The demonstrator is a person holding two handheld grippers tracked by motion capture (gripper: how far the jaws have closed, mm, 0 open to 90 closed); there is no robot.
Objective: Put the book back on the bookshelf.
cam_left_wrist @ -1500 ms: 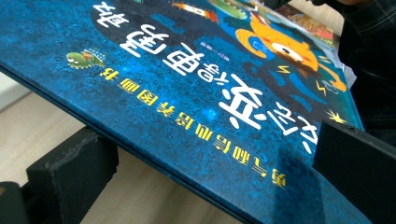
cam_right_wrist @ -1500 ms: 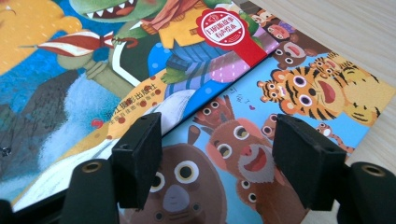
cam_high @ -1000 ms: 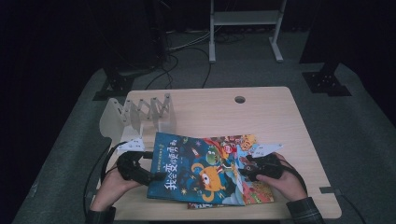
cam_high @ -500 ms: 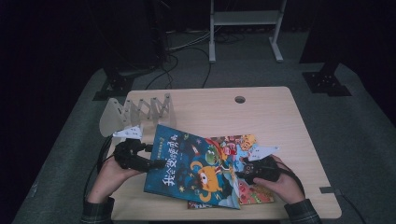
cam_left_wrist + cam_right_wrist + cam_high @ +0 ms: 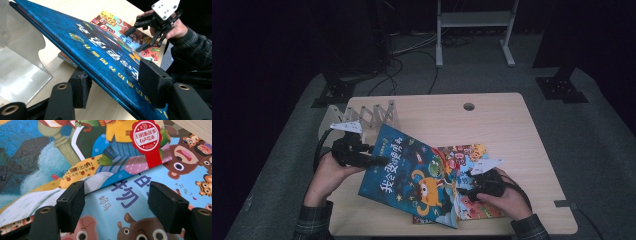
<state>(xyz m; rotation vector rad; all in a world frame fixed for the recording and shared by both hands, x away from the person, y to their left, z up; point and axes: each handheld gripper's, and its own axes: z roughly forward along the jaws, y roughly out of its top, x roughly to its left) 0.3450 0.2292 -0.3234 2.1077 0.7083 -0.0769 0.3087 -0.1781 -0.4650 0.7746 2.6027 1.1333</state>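
Two picture books lie stacked near the front edge of the pale wooden table, and we hold the upper one, the dark blue hardcover with yellow lettering and an orange monster, lifted at its left edge so that it slopes down to the right over the colourful animal-covered book beneath it. Our left gripper has just been closing its jaws, and the blue cover sits between the two black pads, pinched at its raised edge. Our right gripper has just been opening; its pads stand apart above the lower book, gripping nothing. Beyond the left gripper, a translucent zigzag book rack stands on the table.
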